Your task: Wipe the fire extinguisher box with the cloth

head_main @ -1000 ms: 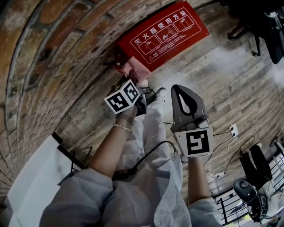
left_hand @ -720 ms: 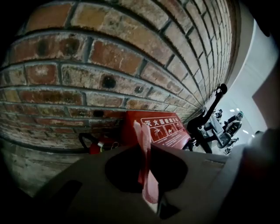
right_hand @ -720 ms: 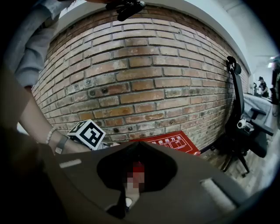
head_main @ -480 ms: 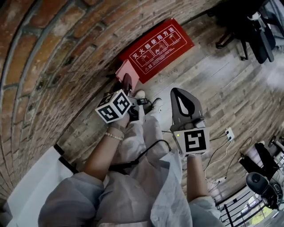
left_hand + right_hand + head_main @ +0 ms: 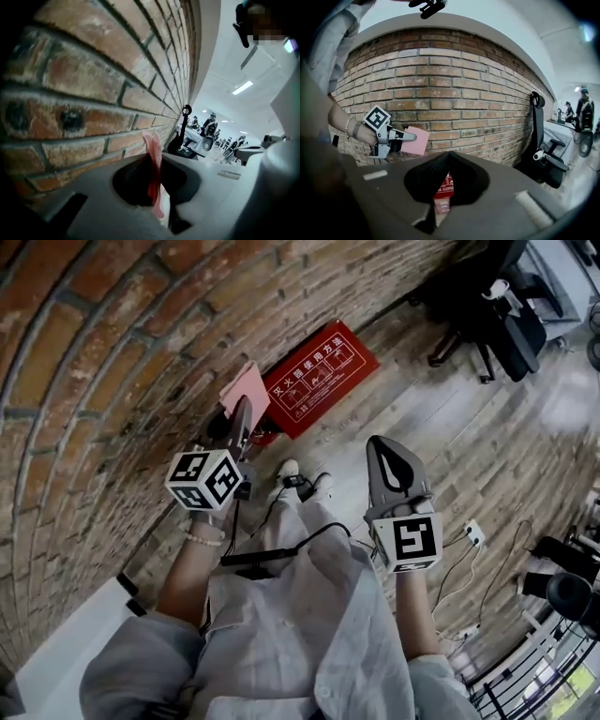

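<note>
The red fire extinguisher box (image 5: 319,376) lies on the wooden floor against the foot of the brick wall. My left gripper (image 5: 242,413) is shut on a pink cloth (image 5: 248,385), held up beside the wall, to the left of the box and apart from it. In the left gripper view the cloth (image 5: 153,159) hangs pinched between the jaws. My right gripper (image 5: 377,440) is shut with nothing in it and points toward the box. The right gripper view shows the left gripper (image 5: 401,137), the cloth (image 5: 416,140) and a part of the box (image 5: 443,185) behind its own jaws.
The brick wall (image 5: 112,352) fills the left side. A black office chair (image 5: 487,306) stands at the back right. A white power strip (image 5: 473,533) and cables lie on the floor to the right. A white surface (image 5: 56,652) sits at the lower left.
My left gripper has moved left toward the wall with the cloth, away from the box's near end. The right gripper has stayed almost where it was. The view has shifted.
</note>
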A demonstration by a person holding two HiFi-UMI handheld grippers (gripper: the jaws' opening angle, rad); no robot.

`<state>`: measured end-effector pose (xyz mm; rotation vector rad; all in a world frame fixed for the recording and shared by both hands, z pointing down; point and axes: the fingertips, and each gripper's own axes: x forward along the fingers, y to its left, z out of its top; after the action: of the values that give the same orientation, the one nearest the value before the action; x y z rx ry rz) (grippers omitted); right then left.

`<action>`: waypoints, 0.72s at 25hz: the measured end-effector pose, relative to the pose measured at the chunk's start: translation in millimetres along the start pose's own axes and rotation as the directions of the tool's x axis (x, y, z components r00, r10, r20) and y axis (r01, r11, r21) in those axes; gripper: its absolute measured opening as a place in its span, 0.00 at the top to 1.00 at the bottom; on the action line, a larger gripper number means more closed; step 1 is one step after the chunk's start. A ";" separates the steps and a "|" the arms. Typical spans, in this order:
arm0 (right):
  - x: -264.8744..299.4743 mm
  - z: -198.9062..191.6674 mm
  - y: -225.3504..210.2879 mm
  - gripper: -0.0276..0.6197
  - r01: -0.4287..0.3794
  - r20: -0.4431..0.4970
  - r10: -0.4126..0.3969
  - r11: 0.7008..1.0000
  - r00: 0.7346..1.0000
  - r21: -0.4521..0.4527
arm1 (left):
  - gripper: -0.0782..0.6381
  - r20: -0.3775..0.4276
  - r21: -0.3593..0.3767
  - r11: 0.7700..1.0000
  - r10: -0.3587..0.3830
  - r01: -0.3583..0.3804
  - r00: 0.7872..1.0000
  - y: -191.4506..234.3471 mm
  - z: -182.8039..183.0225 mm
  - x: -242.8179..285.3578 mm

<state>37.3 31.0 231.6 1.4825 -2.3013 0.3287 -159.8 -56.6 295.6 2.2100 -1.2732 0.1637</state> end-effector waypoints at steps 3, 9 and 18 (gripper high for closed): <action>-9.3 22.1 0.6 0.95 0.004 0.040 -0.003 1.000 0.999 -0.026 | 0.88 0.010 0.098 0.993 -0.062 0.060 0.998 -24.4 25.0 -10.4; -30.6 59.4 -3.5 0.95 0.026 0.086 -0.022 0.999 0.996 -0.048 | 0.88 0.018 0.271 0.946 -0.190 0.178 0.982 -86.0 61.7 -31.4; -50.3 103.8 -3.7 0.95 0.048 0.179 -0.035 0.996 0.983 -0.070 | 0.88 0.039 0.457 0.856 -0.293 0.244 0.955 -140.2 101.0 -49.5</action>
<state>39.6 29.9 116.3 1.5773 -2.3865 0.1016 -88.2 -20.4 134.8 2.8045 -1.0365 0.2520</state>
